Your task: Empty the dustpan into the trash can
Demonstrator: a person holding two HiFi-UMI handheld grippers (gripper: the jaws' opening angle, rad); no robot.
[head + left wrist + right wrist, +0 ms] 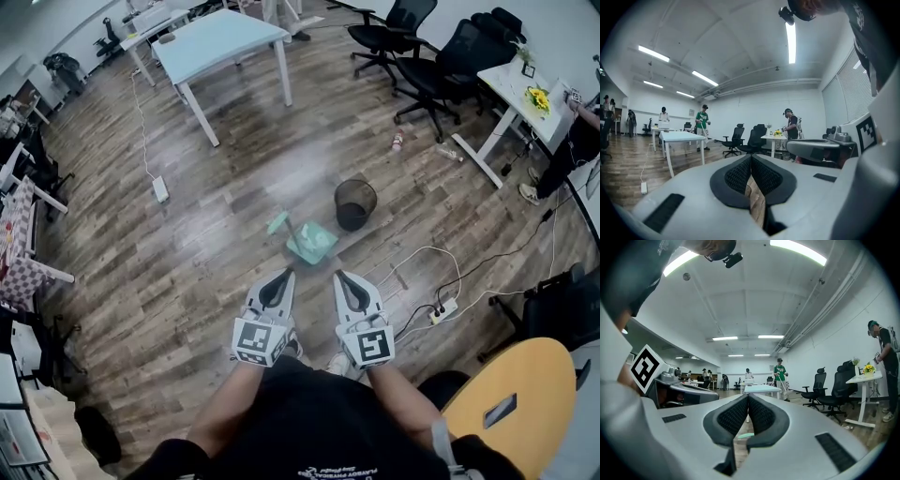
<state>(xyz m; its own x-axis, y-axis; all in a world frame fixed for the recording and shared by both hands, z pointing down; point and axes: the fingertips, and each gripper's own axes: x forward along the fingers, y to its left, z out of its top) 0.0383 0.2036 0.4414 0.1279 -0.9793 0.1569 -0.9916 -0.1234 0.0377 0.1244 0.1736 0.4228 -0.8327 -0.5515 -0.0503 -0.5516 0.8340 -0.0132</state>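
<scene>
Brown plank flooring (187, 253) is stretching across an open office, with a pale table (220, 42) standing far ahead and left of the tongs; the left gripper (284, 276) is pointing forward over the floor with its jaws pressed together on nothing; ahead of both tongs, nearer the right one's line and well clear of each, the green dustpan (314, 244) is sitting on the floor; a thin stem (292, 232) is running from its pan up and leftward in the head view to a small green end piece (277, 223), so its long axis is slanting away to the left, pan end toward the trash can (355, 203); whether the stem is standing or lying I cannot tell; the right gripper (343, 277) is likewise closed and empty; the black mesh trash can is standing upright just beyond the dustpan, ahead and slightly right of the right gripper; black office chairs (412, 56) are standing far beyond.
</scene>
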